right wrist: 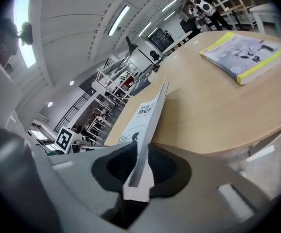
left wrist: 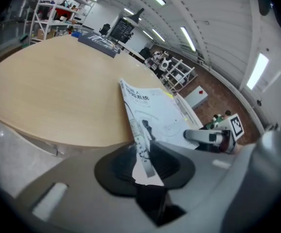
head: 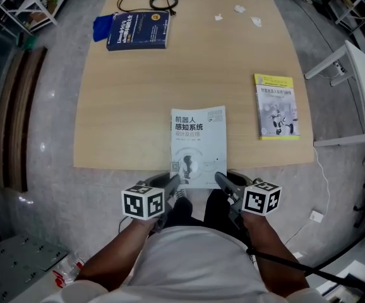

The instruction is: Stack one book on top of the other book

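In the left gripper (left wrist: 143,166) view, the jaws are closed onto the near left corner of the white book (left wrist: 155,110), with the dark pads pressing its cover from either side. The right gripper (right wrist: 140,169) has its jaws clamped the same way on the near right corner, and the page edge runs straight out between the pads. We hold the book only by these two corners. Both lie on the strip that overhangs the near edge of the bench (head: 125,106), while the rest of the book reaches away from us over the middle of the top. We cannot tell for sure whether its far end rests on the wood. We judge it a thin, light paperback with a glossy cover. It would be stiff enough across its width but likely to sag or bow along its length, and smooth enough to slide in the pads if the grip loosens. Taking it at both near corners looks right to us, since that keeps it from twisting, and we would want the two hands level with each other. The yellow-edged book (head: 276,106) lies flat to the right, well apart from the white one. A blue book (head: 138,30) lies at the far left of the bench, farther off.
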`<state>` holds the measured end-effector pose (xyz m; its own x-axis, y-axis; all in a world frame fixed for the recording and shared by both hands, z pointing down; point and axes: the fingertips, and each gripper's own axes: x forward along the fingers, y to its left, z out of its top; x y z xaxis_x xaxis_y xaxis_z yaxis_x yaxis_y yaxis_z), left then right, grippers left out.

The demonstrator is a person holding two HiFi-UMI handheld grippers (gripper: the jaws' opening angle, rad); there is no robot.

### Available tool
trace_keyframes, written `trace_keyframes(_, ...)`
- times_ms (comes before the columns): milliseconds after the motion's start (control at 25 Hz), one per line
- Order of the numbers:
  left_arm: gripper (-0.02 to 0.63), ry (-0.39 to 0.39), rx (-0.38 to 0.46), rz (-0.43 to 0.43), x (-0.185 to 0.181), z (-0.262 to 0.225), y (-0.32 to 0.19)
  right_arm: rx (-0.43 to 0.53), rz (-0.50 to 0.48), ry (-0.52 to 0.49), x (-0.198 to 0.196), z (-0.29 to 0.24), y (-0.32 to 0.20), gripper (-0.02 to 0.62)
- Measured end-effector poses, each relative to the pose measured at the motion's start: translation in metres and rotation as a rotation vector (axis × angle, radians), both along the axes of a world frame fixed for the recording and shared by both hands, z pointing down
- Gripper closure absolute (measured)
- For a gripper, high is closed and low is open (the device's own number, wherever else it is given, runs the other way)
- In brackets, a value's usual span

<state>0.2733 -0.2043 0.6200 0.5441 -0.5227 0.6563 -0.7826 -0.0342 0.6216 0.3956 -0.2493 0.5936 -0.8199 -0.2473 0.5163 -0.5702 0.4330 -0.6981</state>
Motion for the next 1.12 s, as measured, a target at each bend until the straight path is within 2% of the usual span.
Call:
trace_keyframes(320,0.511,-0.022,0.107,0.044,0.028,-0.04,-0.04,0.093,0.034,0.002,0.031,-0.04,-0.031,0.523)
trace_keyframes(560,0.512,-0.029,0.181,0.062,0.089,-0.06,-0.096,0.145,0.076,0.001,0.094,-0.057,-0.08,0.522)
trace_keyframes(920,0.512,-0.024,0.186,0.002,0.199,-0.049,-0.178,0.146,0.046,0.035,0.202,-0.047,-0.165,0.52)
trace_keyframes(1120,0.512,-0.052,0.175,-0.013,0.237,-0.036,-0.211,0.118,0.038,0.03,0.24,-0.031,-0.199,0.52)
